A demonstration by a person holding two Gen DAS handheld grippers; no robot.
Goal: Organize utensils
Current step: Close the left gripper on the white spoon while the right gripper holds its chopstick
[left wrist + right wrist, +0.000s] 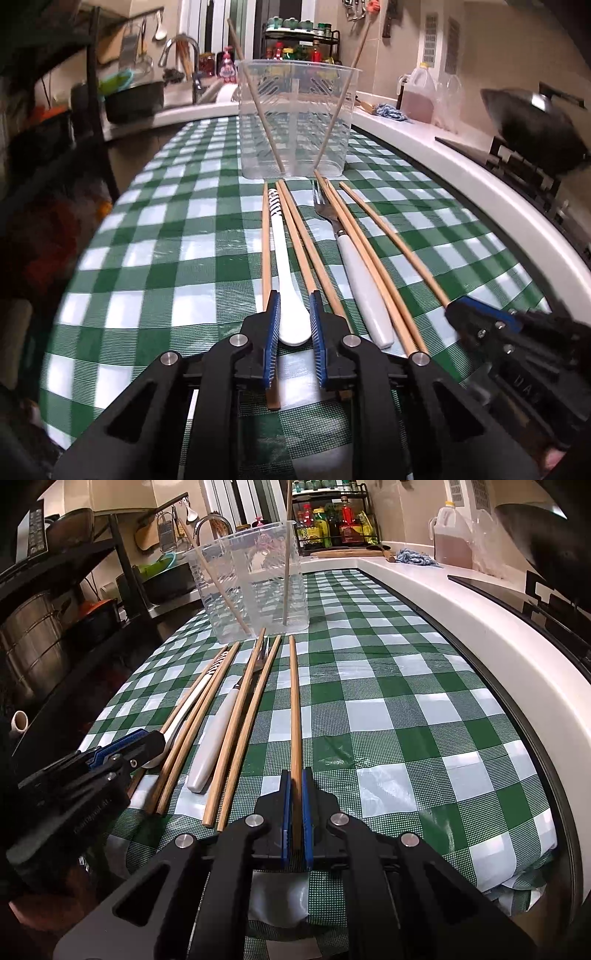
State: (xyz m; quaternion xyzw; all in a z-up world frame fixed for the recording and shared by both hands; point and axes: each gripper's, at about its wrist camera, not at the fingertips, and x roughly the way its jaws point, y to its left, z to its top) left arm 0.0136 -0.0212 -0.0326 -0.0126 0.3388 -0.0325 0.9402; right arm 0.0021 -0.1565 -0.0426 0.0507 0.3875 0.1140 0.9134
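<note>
While right claw (294, 775) clamps a chopstick (294, 709), left claw (294, 299) apart, straddling white spoon (288, 266) (lettering illegible).

Low wrist views, facing shared container (295, 118)

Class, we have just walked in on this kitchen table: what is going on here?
A person is sorting utensils into a clear plastic container, which already holds two chopsticks. The left gripper straddles the bowl end of a white spoon, its jaws apart. The right gripper is closed on the rightmost chopstick, which lies flat on the checked tablecloth. A white-handled fork and more chopsticks wait between them.
</note>
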